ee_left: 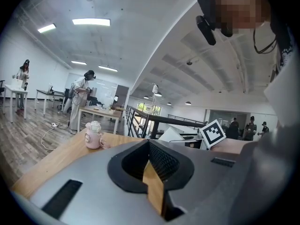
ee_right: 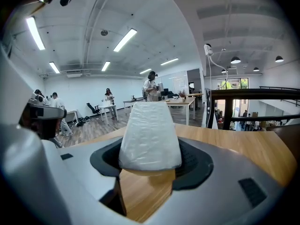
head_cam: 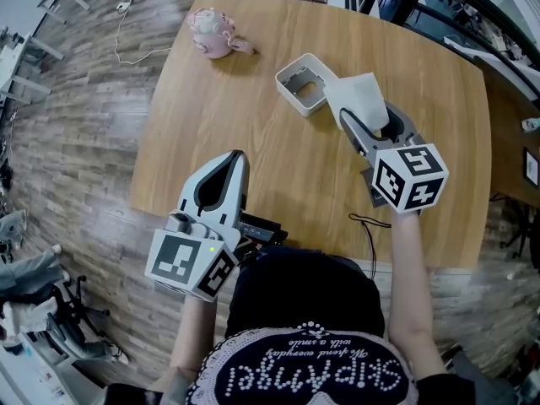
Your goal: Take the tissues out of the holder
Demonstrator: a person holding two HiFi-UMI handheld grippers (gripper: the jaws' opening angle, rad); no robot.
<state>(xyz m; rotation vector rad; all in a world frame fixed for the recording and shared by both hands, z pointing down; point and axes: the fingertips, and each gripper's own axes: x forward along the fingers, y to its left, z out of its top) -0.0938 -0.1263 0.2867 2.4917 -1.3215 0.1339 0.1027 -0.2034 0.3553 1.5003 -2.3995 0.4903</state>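
Observation:
The white tissue holder [head_cam: 302, 83] stands on the wooden table [head_cam: 253, 125] at the far middle, its open top showing a grey inside. Just right of it, my right gripper [head_cam: 367, 121] is shut on a white pack of tissues [head_cam: 359, 98], held clear of the holder. In the right gripper view the pack [ee_right: 150, 137] fills the space between the jaws of the right gripper [ee_right: 150, 151], above the tabletop. My left gripper [head_cam: 234, 163] hovers over the table's near left edge, its tips together and holding nothing. The left gripper view shows the left gripper [ee_left: 149, 144] the same way.
A pink teapot [head_cam: 215, 34] sits at the table's far left corner, seen as the teapot [ee_left: 93, 136] from the left gripper. A thin black cable [head_cam: 367, 226] lies near the front edge. Other tables and people stand in the room beyond.

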